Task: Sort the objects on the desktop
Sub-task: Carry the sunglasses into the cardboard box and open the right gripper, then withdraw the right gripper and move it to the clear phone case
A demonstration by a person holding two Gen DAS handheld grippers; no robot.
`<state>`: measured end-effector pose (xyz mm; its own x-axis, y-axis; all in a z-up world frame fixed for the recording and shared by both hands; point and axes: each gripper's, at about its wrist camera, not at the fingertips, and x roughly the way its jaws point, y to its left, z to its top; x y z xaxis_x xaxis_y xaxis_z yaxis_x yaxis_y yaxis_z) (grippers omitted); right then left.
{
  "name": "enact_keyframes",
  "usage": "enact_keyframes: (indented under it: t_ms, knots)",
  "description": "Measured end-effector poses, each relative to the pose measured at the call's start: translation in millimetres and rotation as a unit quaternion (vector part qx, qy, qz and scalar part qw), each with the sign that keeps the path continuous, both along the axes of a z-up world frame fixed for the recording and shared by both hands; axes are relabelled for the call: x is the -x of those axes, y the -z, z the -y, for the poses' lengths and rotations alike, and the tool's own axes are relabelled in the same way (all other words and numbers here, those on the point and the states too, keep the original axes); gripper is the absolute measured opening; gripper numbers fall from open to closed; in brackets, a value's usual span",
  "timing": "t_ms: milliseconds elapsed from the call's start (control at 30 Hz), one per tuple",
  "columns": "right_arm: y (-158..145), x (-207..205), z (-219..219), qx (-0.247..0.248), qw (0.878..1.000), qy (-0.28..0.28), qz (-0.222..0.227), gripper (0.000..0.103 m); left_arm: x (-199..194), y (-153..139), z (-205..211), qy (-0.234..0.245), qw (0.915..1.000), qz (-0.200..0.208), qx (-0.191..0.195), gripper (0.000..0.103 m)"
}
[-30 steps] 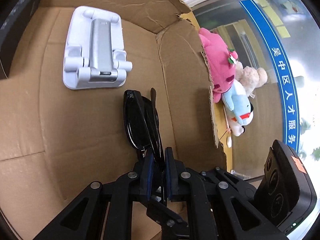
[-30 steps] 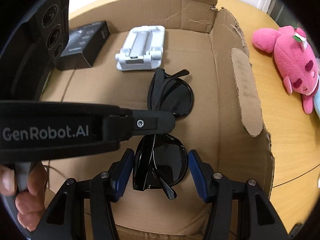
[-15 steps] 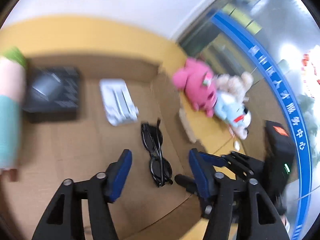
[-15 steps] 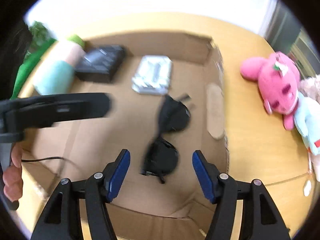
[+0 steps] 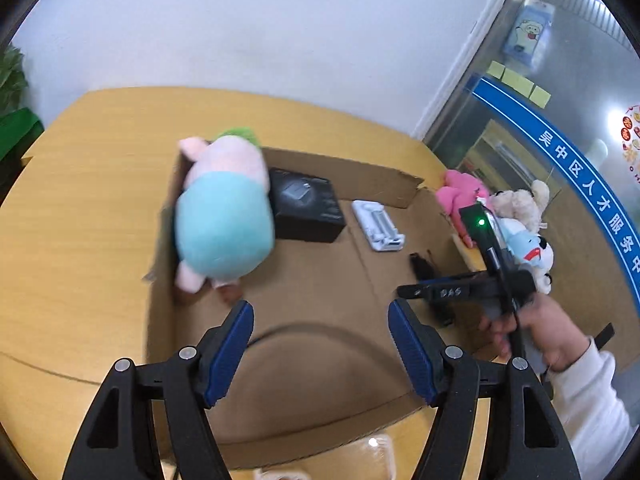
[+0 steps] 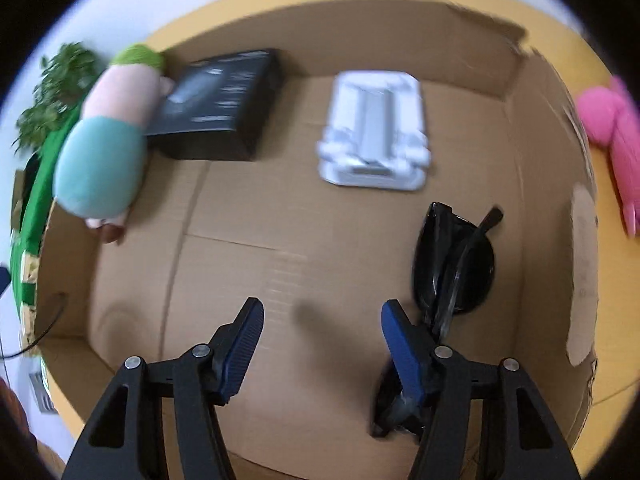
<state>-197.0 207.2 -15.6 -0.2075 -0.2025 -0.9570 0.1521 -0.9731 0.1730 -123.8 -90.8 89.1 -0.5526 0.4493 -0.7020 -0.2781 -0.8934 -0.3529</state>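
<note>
Inspecting the cardboard box (image 6: 540, 184), we find folded sunglasses (image 6: 456, 264) lying inside; left gripper (image 5: 320, 344) fingers have just spread wide, empty; right gripper (image 6: 322, 344) fingers wide, empty beside them.

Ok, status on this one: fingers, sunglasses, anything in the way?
Left gripper open, just opened, nothing between the fingers. Right gripper open, empty. Sunglasses lying in the cardboard box. Nothing blocking.
</note>
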Motion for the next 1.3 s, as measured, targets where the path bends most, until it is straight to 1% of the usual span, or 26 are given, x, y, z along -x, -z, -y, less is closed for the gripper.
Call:
enact_keyframes:
  t_ms: [67,100,200,300,367,400,433,467,500,533,567,600,633,667,733,800,833,867,967,1000,1100,1133,1267,1300]
  knots:
    - [2,-2,-9,-0.022,1.000,0.013,-0.001,0.061,-7,0,14,-0.005,1.0000,-0.005,-0.004,0.068]
    - [3,-3,-17,-0.023,0.999,0.023,-0.004,0.061,-9,-1,20,-0.008,0.9999,-0.007,-0.007,0.068]
    - [-6,-15,-24,0.000,0.999,0.033,-0.020,0.061,-23,-15,30,-0.018,0.9995,-0.027,0.002,0.068]
    - [-33,-40,-14,-0.003,0.998,0.011,-0.066,0.061,-47,-47,41,-0.025,0.9974,-0.066,0.014,0.068]
    - [-58,-64,-4,0.002,0.994,-0.007,-0.107,0.063,-68,-74,48,-0.028,0.9948,-0.096,0.020,0.069]
    - [-77,-82,2,0.011,0.991,-0.017,-0.136,0.064,-78,-86,51,-0.030,0.9931,-0.110,0.027,0.069]
    - [-86,-91,7,0.015,0.988,-0.021,-0.150,0.068,-86,-96,53,-0.033,0.9915,-0.120,0.036,0.074]
    - [-103,-111,11,0.023,0.983,-0.028,-0.178,0.073,-96,-107,55,-0.039,0.9891,-0.133,0.051,0.082]
    - [-114,-127,16,0.026,0.979,-0.034,-0.199,0.075,-105,-115,58,-0.047,0.9865,-0.143,0.064,0.086]
    - [-120,-124,27,0.027,0.976,-0.037,-0.212,0.079,-115,-121,60,-0.057,0.9835,-0.153,0.079,0.097]
    - [-129,-145,32,0.030,0.970,-0.045,-0.235,0.079,-120,-123,60,-0.062,0.9818,-0.156,0.089,0.102]
    - [-132,-159,35,0.033,0.967,-0.052,-0.246,0.079,-125,-120,59,-0.064,0.9805,-0.157,0.100,0.102]
    - [-131,-160,43,0.036,0.966,-0.056,-0.249,0.079,-127,-115,57,-0.060,0.9806,-0.152,0.109,0.102]
    - [-128,-179,48,0.045,0.964,-0.067,-0.253,0.079,-129,-104,55,-0.051,0.9821,-0.139,0.116,0.102]
    - [-113,-190,71,0.055,0.963,-0.077,-0.252,0.079,-129,-76,51,-0.041,0.9873,-0.106,0.111,0.102]
    - [-91,-216,85,0.072,0.965,-0.097,-0.234,0.079,-129,-39,46,-0.027,0.9921,-0.070,0.100,0.102]
    - [-81,-221,92,0.077,0.965,-0.103,-0.228,0.079,-128,-16,43,-0.023,0.9940,-0.048,0.095,0.101]
    - [-66,-230,98,0.084,0.966,-0.112,-0.216,0.079,-128,0,40,-0.021,0.9950,-0.033,0.092,0.099]
    - [-35,-240,109,0.086,0.973,-0.118,-0.180,0.079,-123,47,32,-0.004,0.9973,0.011,0.072,0.092]
    - [-21,-238,113,0.089,0.975,-0.116,-0.167,0.079,-121,59,30,-0.003,0.9974,0.023,0.068,0.090]
    - [0,-232,114,0.101,0.976,-0.113,-0.155,0.079,-112,87,23,0.006,0.9975,0.052,0.046,0.088]
    - [5,-229,115,0.106,0.976,-0.112,-0.154,0.079,-109,95,21,0.008,0.9973,0.061,0.040,0.086]
    - [28,-215,122,0.125,0.977,-0.107,-0.133,0.080,-95,124,8,0.023,0.9942,0.103,0.021,0.068]
    - [26,-214,124,0.129,0.975,-0.111,-0.144,0.080,-96,125,4,0.026,0.9950,0.093,0.024,0.069]
